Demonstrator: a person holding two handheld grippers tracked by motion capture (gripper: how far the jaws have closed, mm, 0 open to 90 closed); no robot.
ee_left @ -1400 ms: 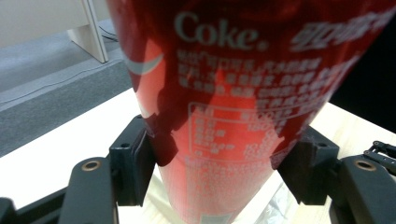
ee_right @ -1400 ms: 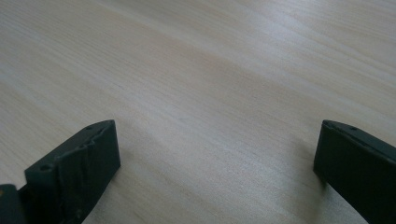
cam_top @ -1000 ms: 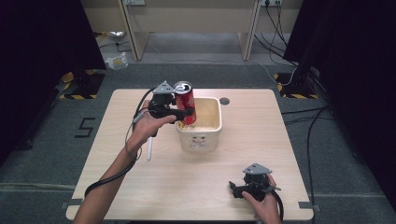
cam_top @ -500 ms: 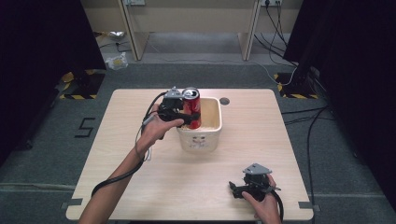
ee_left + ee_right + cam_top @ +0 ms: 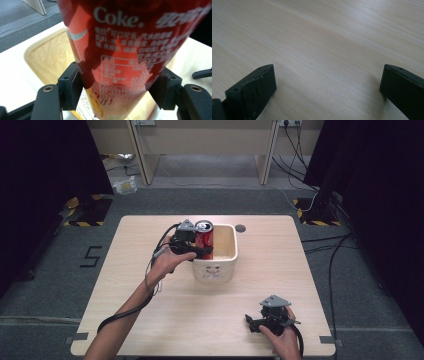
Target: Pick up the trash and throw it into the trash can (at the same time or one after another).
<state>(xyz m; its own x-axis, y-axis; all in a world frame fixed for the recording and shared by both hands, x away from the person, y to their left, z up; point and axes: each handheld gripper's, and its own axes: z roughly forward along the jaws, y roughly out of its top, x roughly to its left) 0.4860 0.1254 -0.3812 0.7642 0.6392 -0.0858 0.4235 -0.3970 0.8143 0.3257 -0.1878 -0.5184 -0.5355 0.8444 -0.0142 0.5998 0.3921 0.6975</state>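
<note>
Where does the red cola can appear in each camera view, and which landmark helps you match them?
High view: red cola can upper centre, held by the left gripper over the cream tub.
Left gripper view: can centre, clamped between both jaws.
Right gripper view: bare table, no can.
Shared landmark: the wooden table.

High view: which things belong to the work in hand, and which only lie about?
In use:
- red Coke can
- cream plastic tub
- left gripper, jaws shut on can

Lying about:
- right gripper, open
- crumpled bag on the floor
</note>
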